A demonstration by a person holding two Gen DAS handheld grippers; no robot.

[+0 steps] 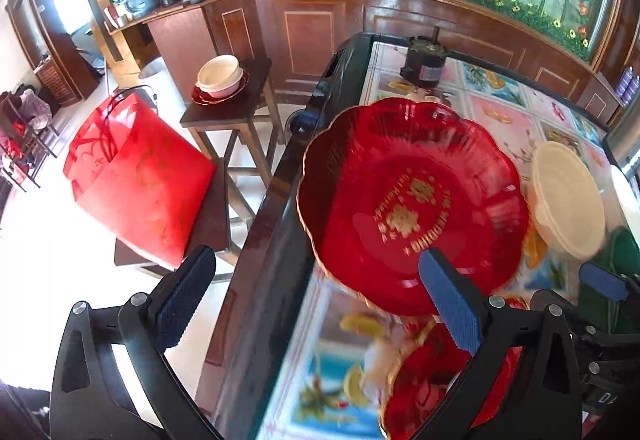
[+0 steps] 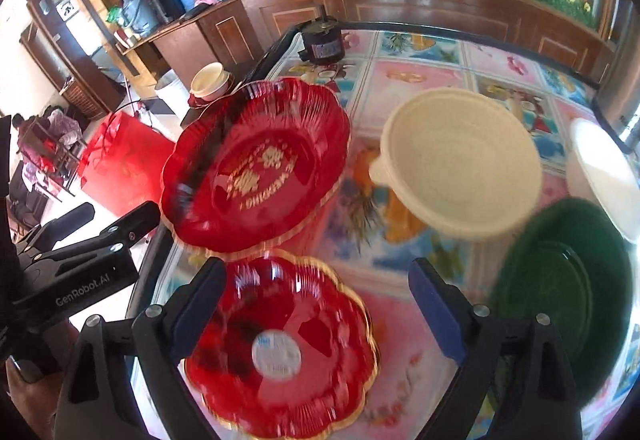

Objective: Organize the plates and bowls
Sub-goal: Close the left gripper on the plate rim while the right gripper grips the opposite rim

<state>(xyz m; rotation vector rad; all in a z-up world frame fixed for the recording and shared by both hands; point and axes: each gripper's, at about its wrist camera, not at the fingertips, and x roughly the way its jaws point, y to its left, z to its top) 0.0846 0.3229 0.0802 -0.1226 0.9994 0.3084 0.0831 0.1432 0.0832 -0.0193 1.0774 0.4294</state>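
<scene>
A scalloped red plate with gold lettering [image 1: 412, 200] [image 2: 256, 164] lies at the glass table's left edge. Nearer me lies a second red plate [image 2: 280, 352] [image 1: 432, 392] with a white sticker at its centre. A cream bowl [image 2: 460, 164] [image 1: 568, 200] stands to the right, with a dark green plate [image 2: 568, 288] beside it. My right gripper [image 2: 320, 304] hovers open above the sticker plate, its pads apart from the rim. My left gripper [image 1: 316, 300] is open and holds nothing; it straddles the table edge, with one finger over the lettered plate.
A small stool [image 1: 256, 100] left of the table carries stacked cream and pink bowls [image 1: 220, 74] on a red plate. A red bag [image 1: 136, 176] sits on a lower stool. A black motor [image 1: 426, 60] stands at the table's far corner. A white dish [image 2: 604, 176] lies far right.
</scene>
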